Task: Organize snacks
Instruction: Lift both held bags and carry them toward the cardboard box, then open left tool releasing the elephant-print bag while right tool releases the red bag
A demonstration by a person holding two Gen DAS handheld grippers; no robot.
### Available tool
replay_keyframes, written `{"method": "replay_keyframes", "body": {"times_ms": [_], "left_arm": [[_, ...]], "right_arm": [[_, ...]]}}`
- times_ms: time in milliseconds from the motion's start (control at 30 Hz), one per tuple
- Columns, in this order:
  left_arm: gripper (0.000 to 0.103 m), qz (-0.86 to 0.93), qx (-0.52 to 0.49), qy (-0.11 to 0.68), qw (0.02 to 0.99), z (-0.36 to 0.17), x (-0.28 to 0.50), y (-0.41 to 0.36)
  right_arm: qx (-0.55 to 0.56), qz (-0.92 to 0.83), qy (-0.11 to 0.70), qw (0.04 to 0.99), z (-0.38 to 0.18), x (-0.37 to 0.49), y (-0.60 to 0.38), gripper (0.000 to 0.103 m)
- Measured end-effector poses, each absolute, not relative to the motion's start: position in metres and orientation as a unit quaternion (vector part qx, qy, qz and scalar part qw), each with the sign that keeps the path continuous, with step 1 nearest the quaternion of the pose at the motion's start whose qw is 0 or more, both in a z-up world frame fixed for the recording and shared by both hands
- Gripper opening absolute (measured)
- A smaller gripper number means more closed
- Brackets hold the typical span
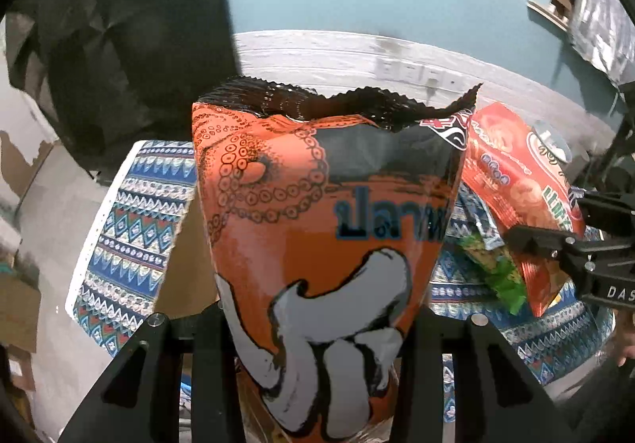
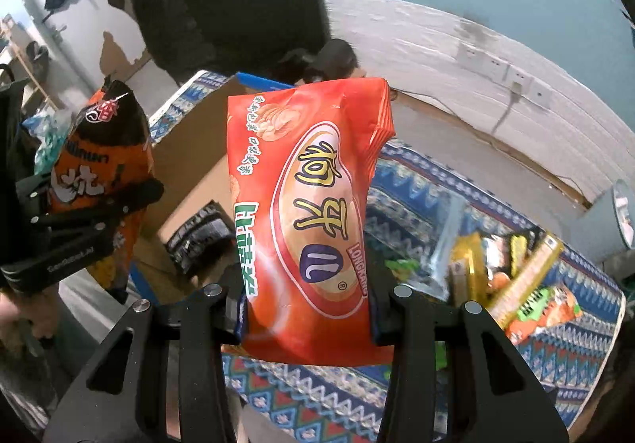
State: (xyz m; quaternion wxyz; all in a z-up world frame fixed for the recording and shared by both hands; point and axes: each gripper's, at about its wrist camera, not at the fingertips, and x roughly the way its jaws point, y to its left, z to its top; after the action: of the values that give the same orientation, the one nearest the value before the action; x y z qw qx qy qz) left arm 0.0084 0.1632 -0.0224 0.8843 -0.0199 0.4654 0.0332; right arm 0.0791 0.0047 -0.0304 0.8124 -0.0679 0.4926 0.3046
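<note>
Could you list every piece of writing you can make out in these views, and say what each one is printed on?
"LONGKANG": red snack bag held in the right tool.
"DAS", cut off by the picture edge: body of the right tool, left wrist view.
Large Chinese characters on the red snack bag: upside down, not read with confidence.
Blue Thai lettering on the orange squid bag in the left tool: partly hidden.
Lettering on the left tool's body: blurred.

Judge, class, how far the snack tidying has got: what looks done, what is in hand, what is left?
Done: a dark packet already lies in the cardboard box. In hand: the left gripper holds an orange octopus bag and the right gripper holds a red chip bag, both lifted. Left: several packets lie on the patterned cloth.
</note>
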Motion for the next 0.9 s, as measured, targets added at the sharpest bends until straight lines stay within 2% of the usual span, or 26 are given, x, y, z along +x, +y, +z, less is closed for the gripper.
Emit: {"method": "replay_keyframes", "body": {"times_ms": [700,900], "left_arm": [[0.041,0.096,-0.067,0.497,0.860,-0.064,0.023,0.226],[0.043,0.099,-0.082,0.508,0.852,-0.069,0.023,0.232]], "right_arm": [[-0.093,0.325,0.515,0.788,-0.055,0.095,0.100,0.043],[-0.092,0.328,0.531,0.776,-0.069,0.098,0.113,0.047]]}}
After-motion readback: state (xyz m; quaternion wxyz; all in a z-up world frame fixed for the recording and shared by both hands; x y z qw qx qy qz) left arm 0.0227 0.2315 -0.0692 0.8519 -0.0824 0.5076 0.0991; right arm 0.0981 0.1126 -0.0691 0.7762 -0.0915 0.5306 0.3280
